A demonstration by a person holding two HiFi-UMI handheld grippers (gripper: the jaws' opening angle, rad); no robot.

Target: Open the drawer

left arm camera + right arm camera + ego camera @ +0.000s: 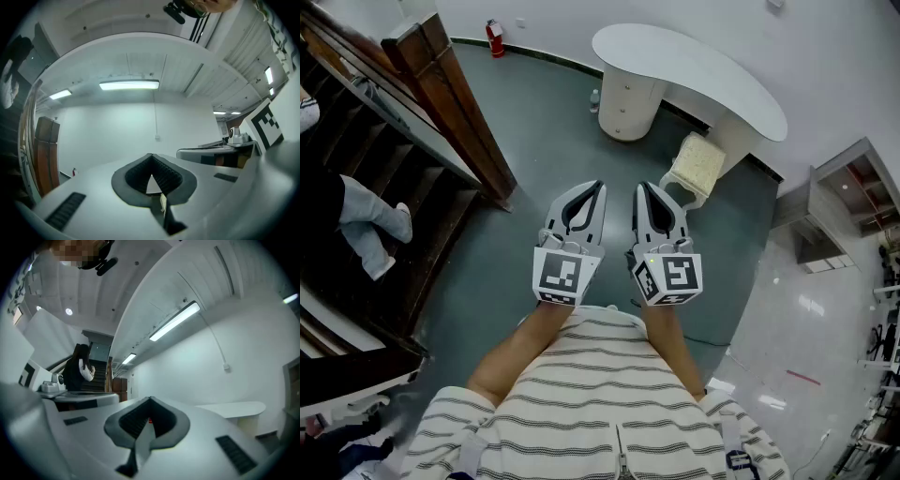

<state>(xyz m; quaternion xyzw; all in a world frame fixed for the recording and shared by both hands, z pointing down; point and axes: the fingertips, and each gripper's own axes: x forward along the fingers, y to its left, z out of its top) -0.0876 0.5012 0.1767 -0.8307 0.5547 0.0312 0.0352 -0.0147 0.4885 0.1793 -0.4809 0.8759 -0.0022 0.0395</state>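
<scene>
A white curved desk stands far ahead on the grey floor. Under its left end is a rounded pedestal with drawers, all pushed in. In the head view both grippers are held level, side by side in front of my striped shirt, well short of the desk. The left gripper is shut with nothing between its jaws, and its tips meet in the left gripper view too. Beside it, the right gripper is also shut and empty. The desk top shows at the right of the right gripper view.
A dark wooden staircase runs along the left, and a person's leg is on it. A cream chair sits by the desk. A red fire extinguisher stands at the far wall, a small bottle beside the pedestal.
</scene>
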